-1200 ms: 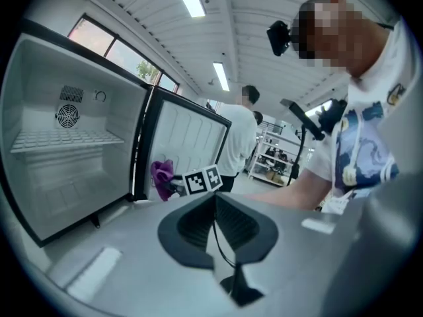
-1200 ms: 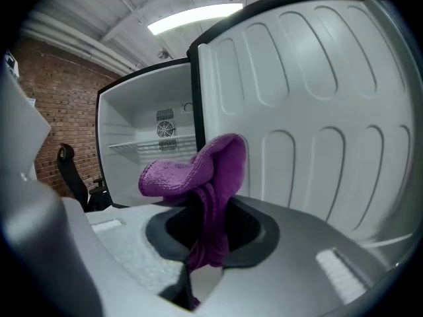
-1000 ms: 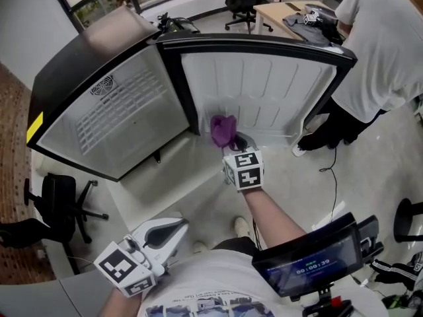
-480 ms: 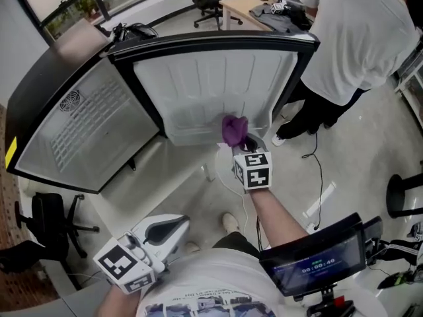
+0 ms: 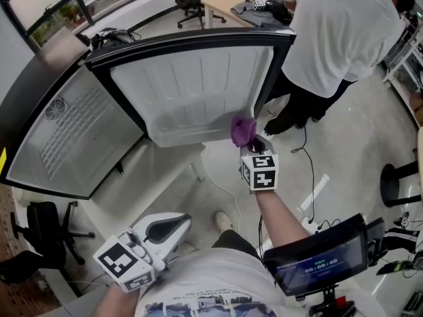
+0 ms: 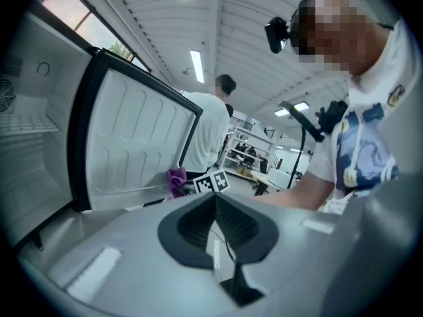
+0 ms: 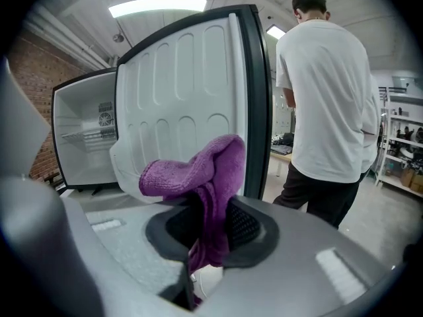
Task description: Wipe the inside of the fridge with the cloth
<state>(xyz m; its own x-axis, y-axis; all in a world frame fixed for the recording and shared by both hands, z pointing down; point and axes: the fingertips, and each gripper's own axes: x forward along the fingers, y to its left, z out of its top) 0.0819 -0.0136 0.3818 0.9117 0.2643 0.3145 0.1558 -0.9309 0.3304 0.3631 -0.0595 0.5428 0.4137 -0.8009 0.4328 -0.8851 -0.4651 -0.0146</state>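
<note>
Right tongs [image 5: 254,141] pinch a purple cloth [image 5: 242,130] just beside the open fridge door's [image 5: 192,88] lower right corner; left tongs [image 5: 178,223] are pressed together, empty, near left.

an open-plan office or lab workspace: a polished concrete floor [image 5: 350,137], a rolling office chair [image 5: 39,233], a wooden desk [image 5: 231,5], metal shelving racks [image 6: 248,156], strip lights [image 6: 196,65] on a ribbed ceiling, a brick wall [image 7: 46,98], loose cables [image 5: 310,154], and a fridge [image 5: 192,91] standing open on the floor.
</note>
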